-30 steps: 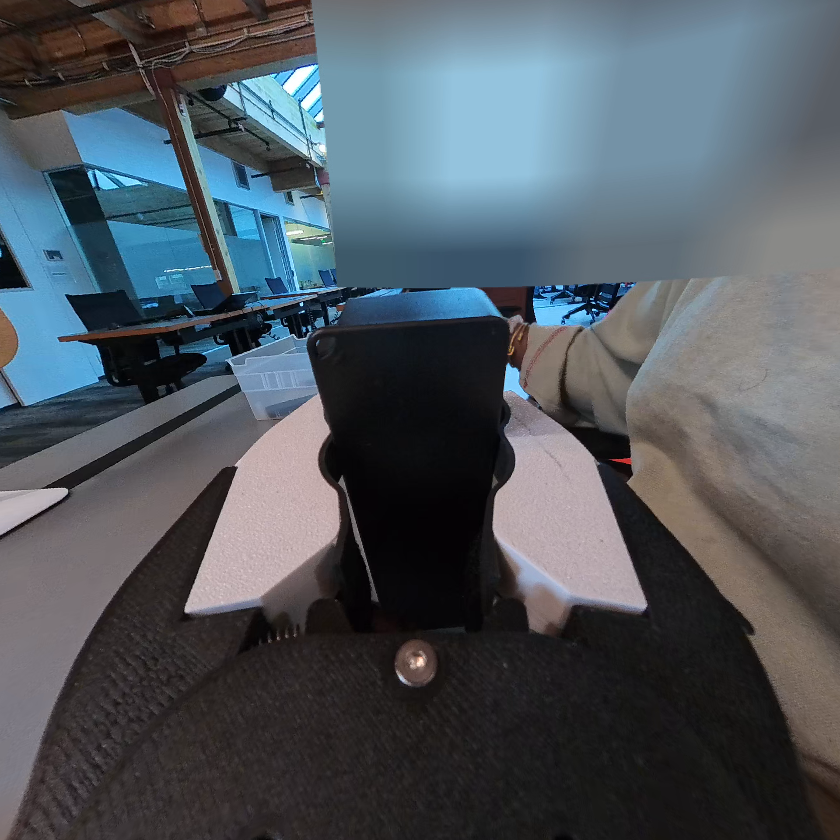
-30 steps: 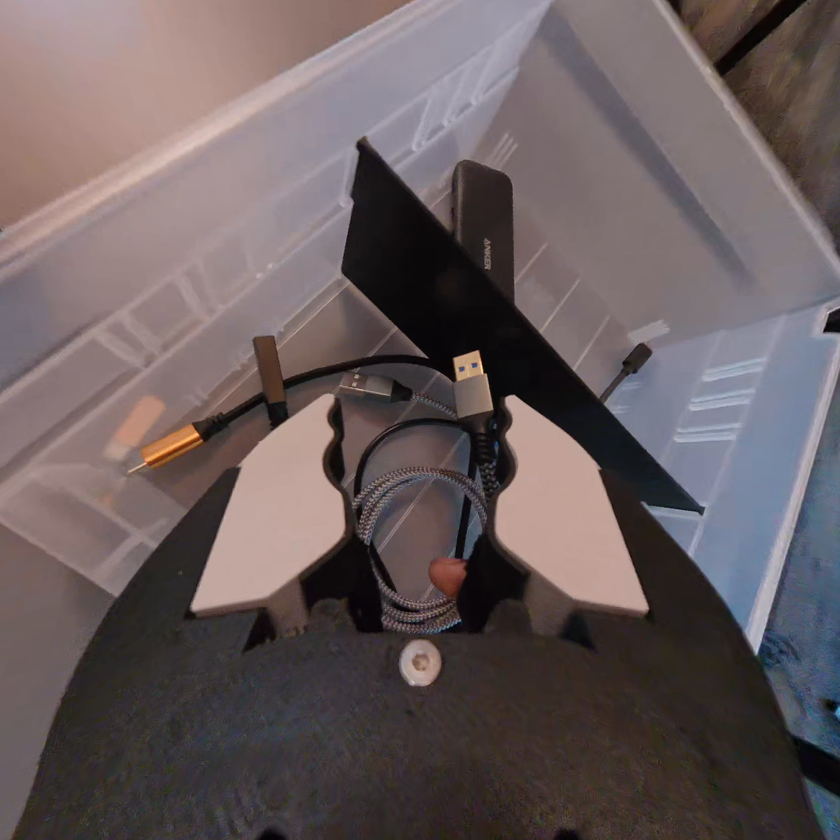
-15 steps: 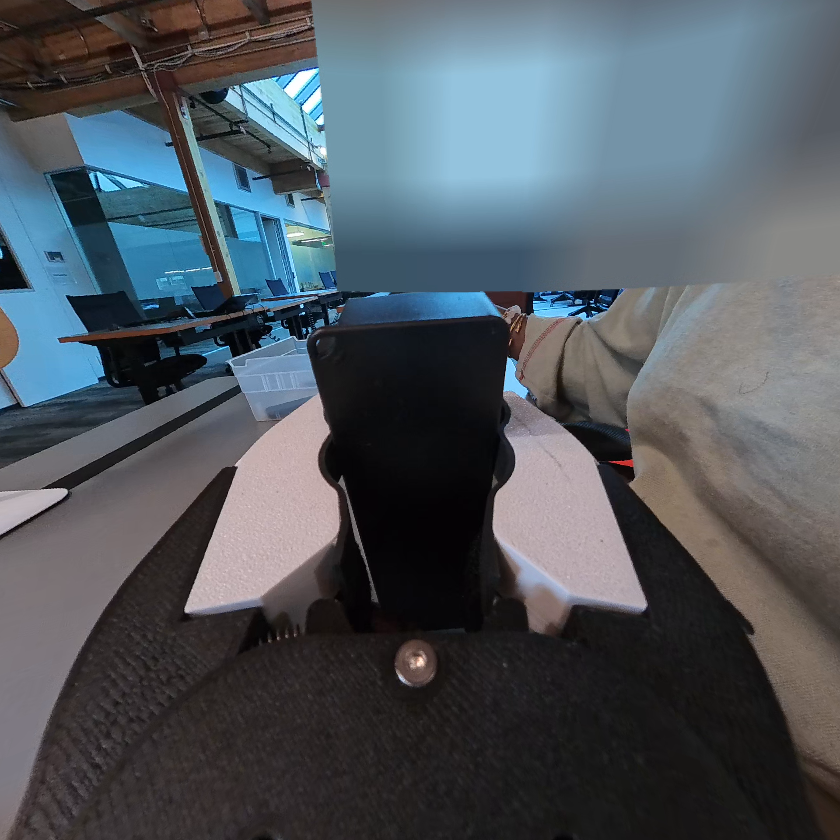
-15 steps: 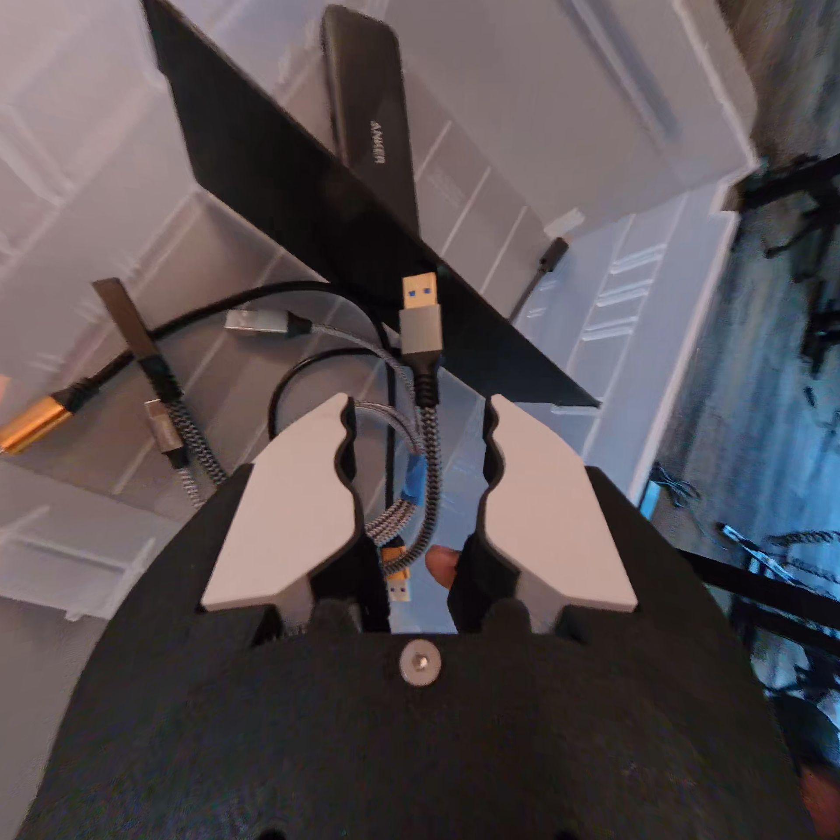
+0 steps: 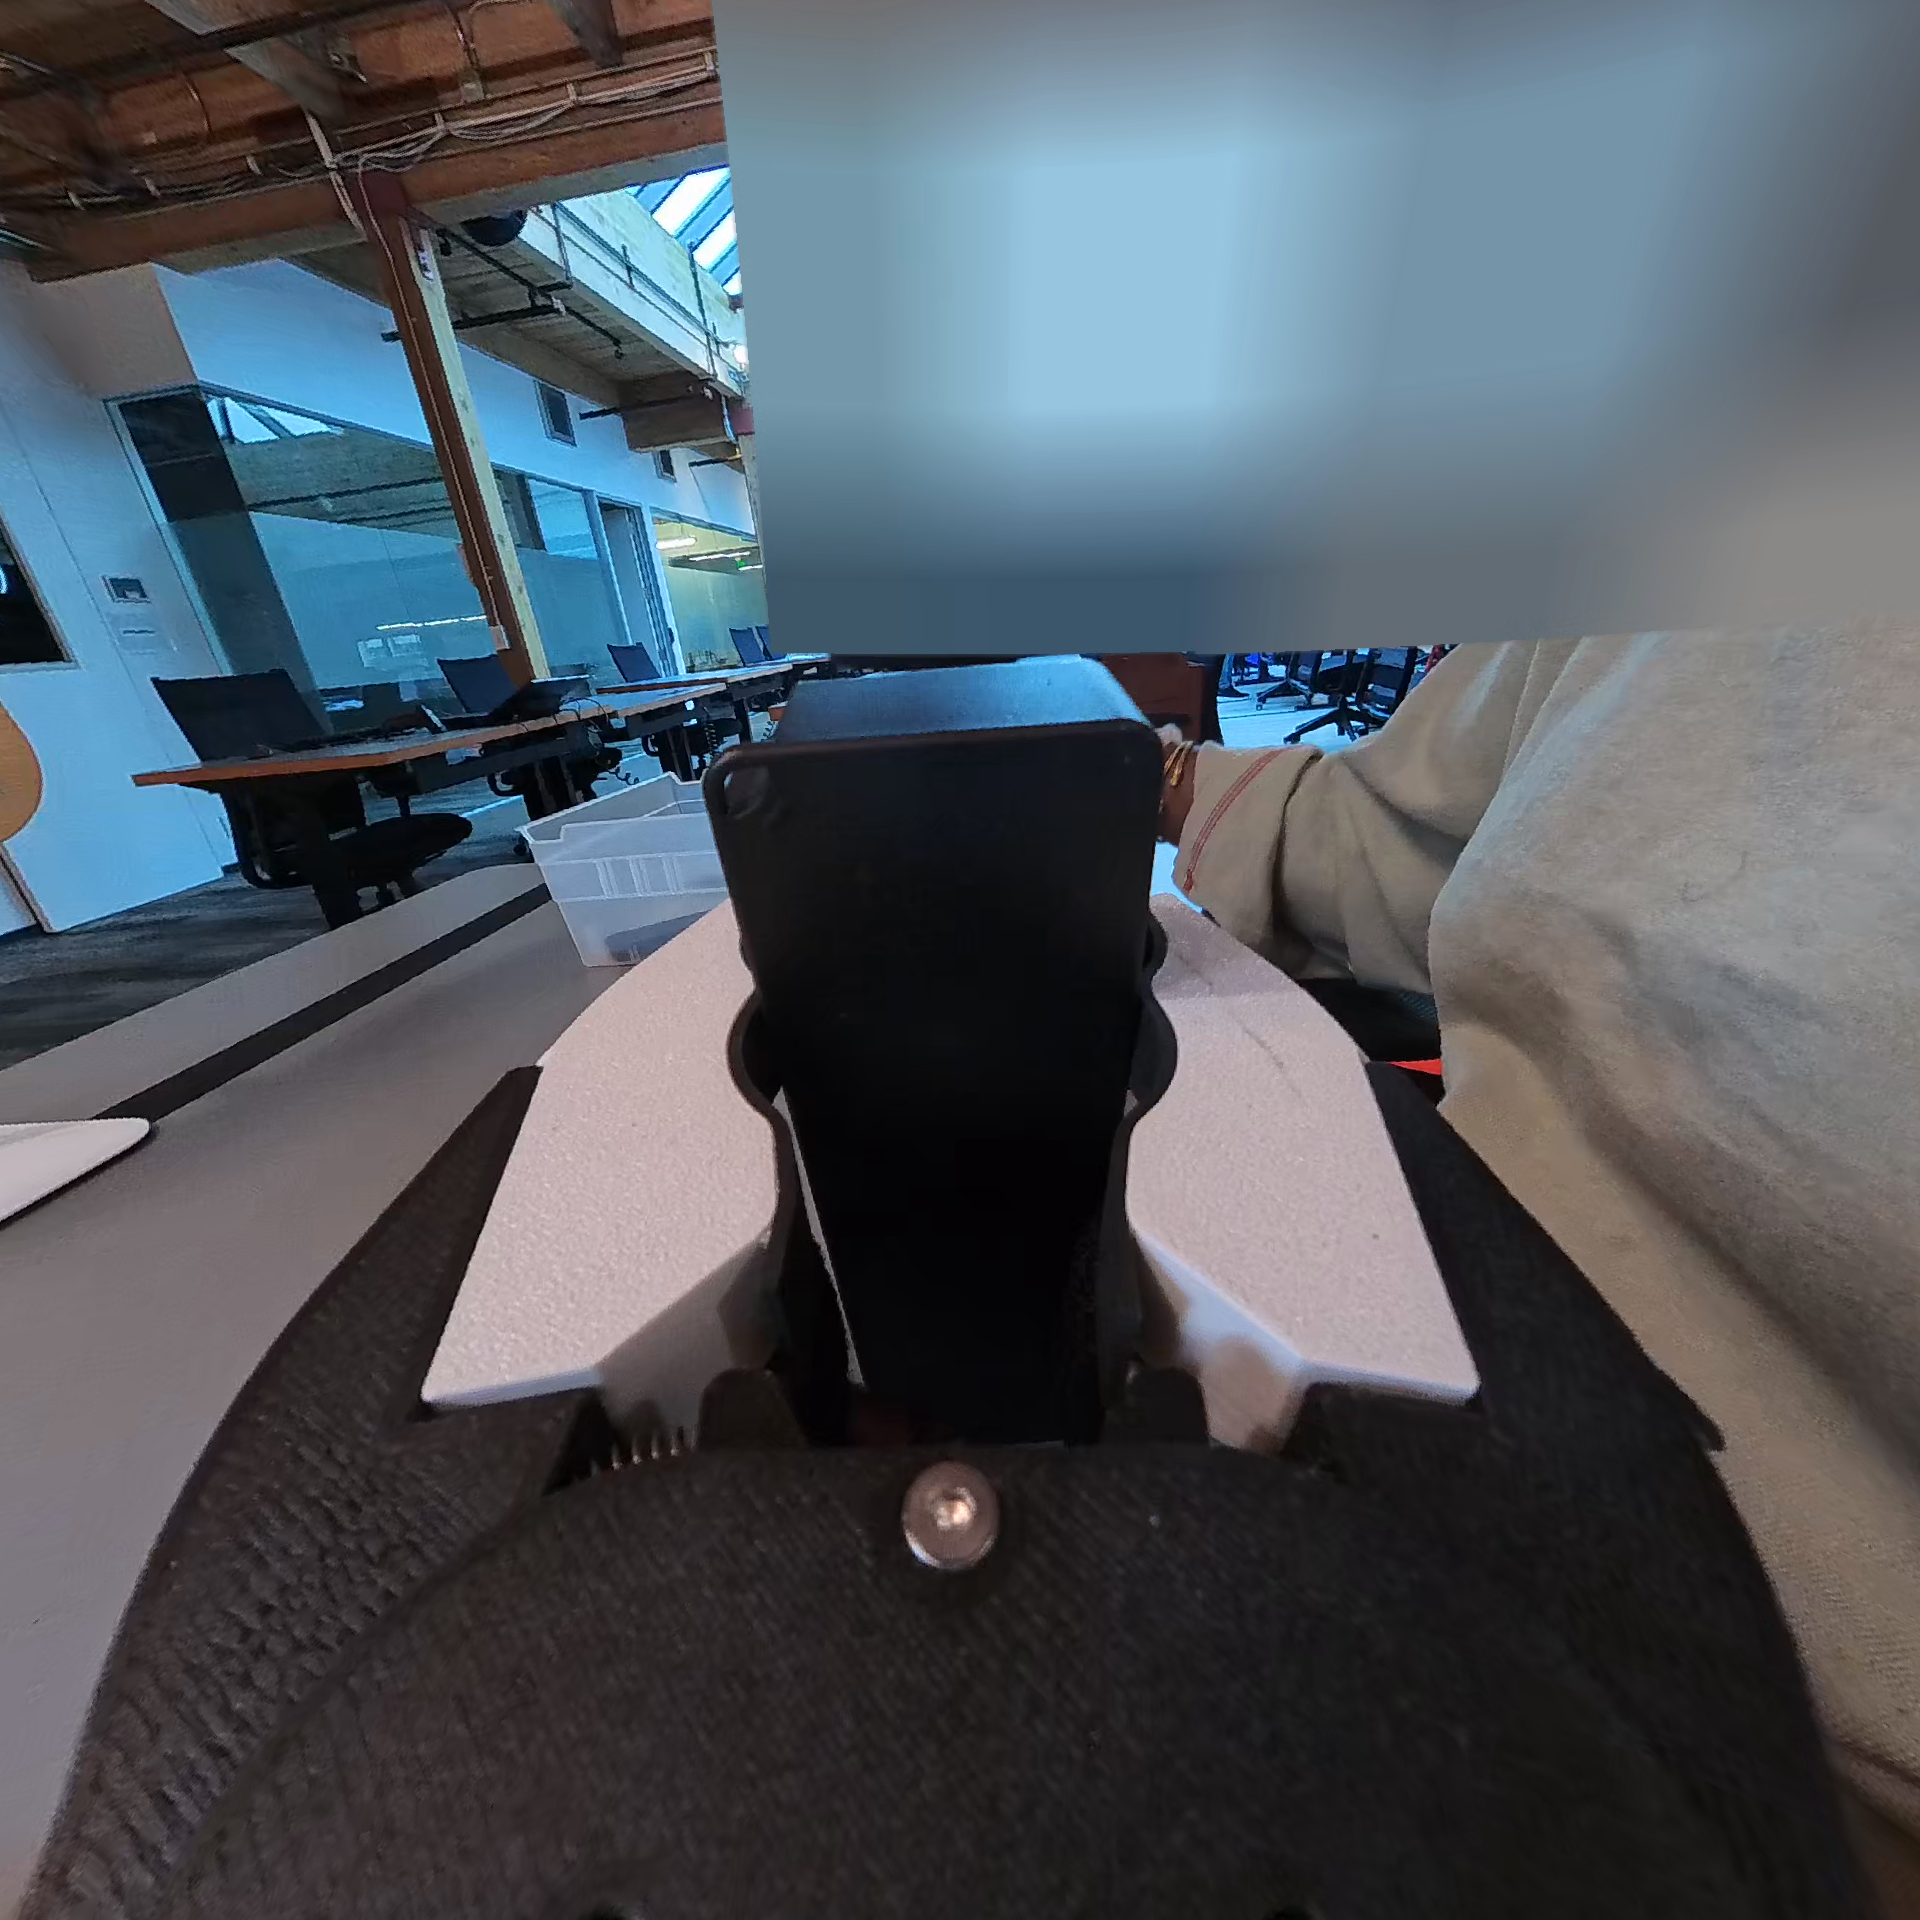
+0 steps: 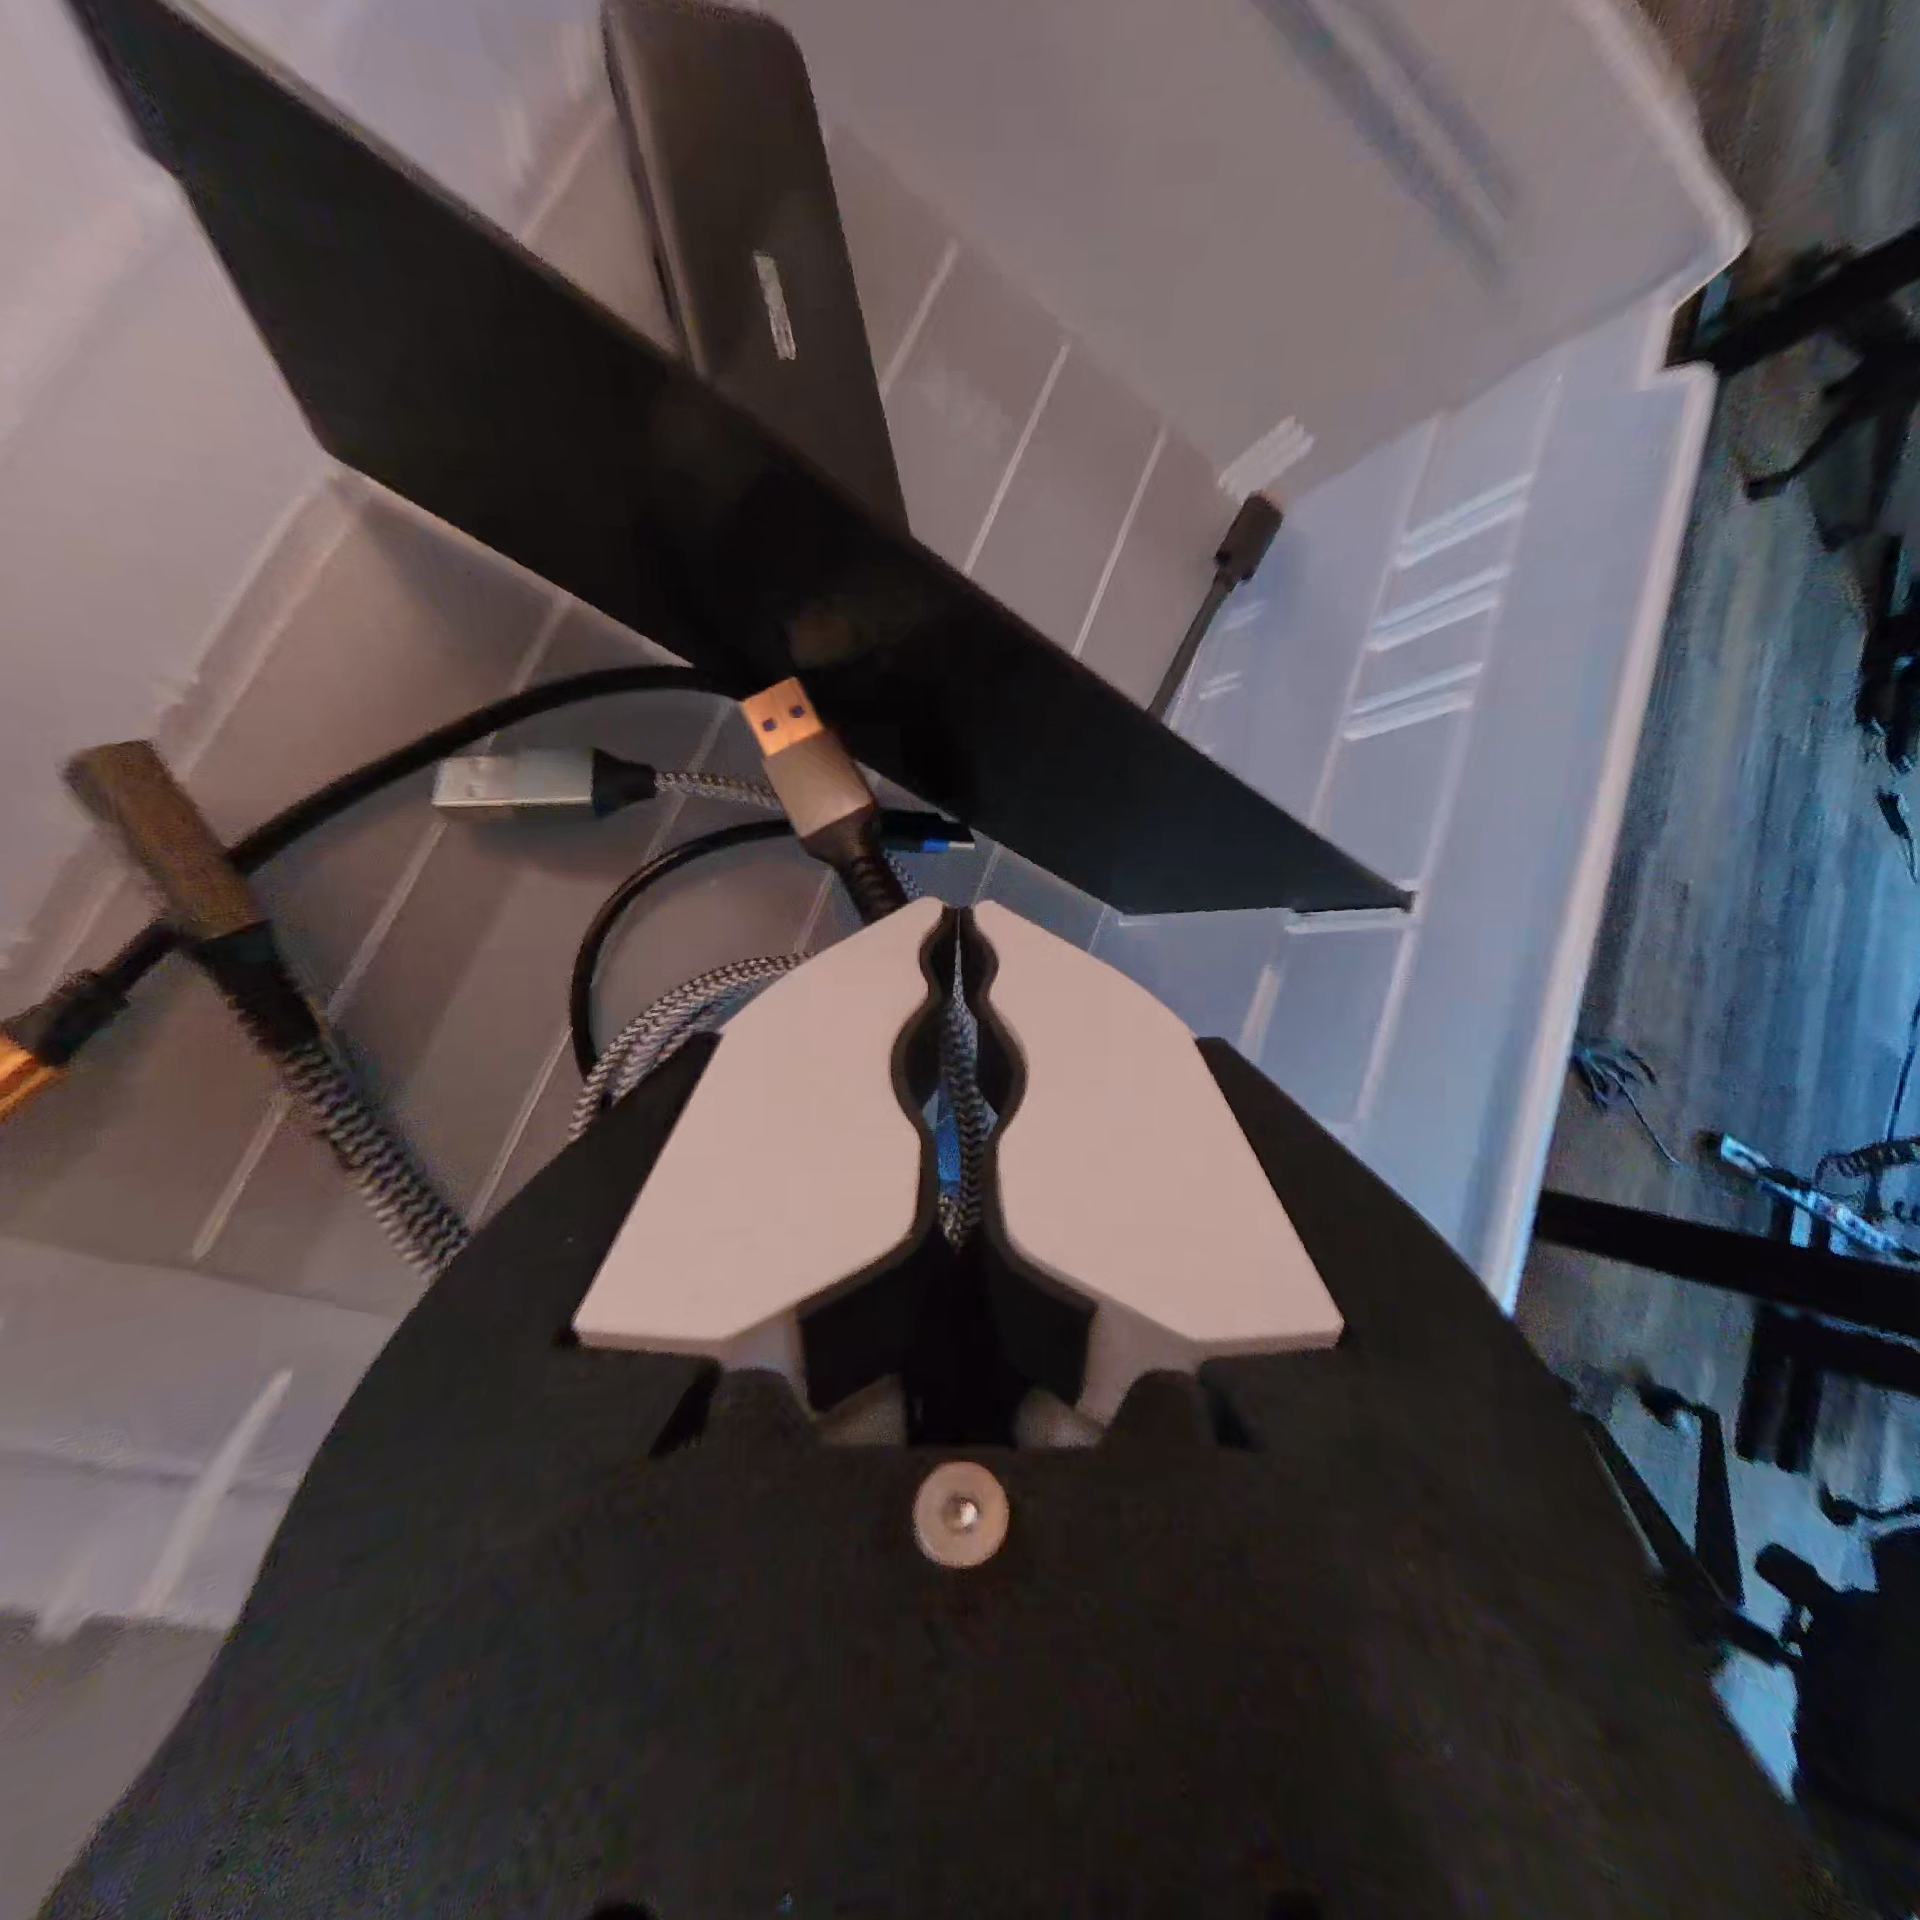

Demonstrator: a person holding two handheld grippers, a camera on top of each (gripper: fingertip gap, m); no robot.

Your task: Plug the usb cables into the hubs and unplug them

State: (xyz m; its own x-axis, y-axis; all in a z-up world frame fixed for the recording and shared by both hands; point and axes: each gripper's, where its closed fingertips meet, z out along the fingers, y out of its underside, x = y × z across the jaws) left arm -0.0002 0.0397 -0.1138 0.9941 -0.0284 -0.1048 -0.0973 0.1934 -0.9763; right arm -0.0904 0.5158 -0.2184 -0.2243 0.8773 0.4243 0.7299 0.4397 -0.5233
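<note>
A: How is the right gripper (image 6: 954,920) seen?

B: Its two white fingers (image 6: 800,1132) are closed together on a braided grey-and-white cable (image 6: 958,1101), which is pinched in the wavy slot between them. Just ahead of the fingertips the cable's grey USB plug (image 6: 805,753) is held, tilted up and slightly to the left, with a metal tip and a blue insert showing.

A: What is found beyond the plug?

B: A clear plastic bin (image 6: 1455,644) is filled with loose parts. A black divider panel (image 6: 582,457) is set diagonally right in front of the plug, and a dark slim hub (image 6: 748,208) is lying behind that panel, farther ahead. To the left of the fingers a silver USB plug (image 6: 514,790) on another braided cable is seen, and farther left a dark plug (image 6: 161,847) with a spring-like strain relief; a gold-coloured connector (image 6: 16,1070) is cut off at the left edge. A small black connector (image 6: 1252,535) is lying ahead to the right.

A: And the left gripper (image 5: 940,935)?

B: A black box-shaped hub (image 5: 935,997) is clamped upright between its white fingers, which are spread to the box's width. A grey table (image 5: 208,1247) is seen below to the left, a clear bin (image 5: 623,873) ahead on it, and a person's light sleeve (image 5: 1558,987) to the right.
</note>
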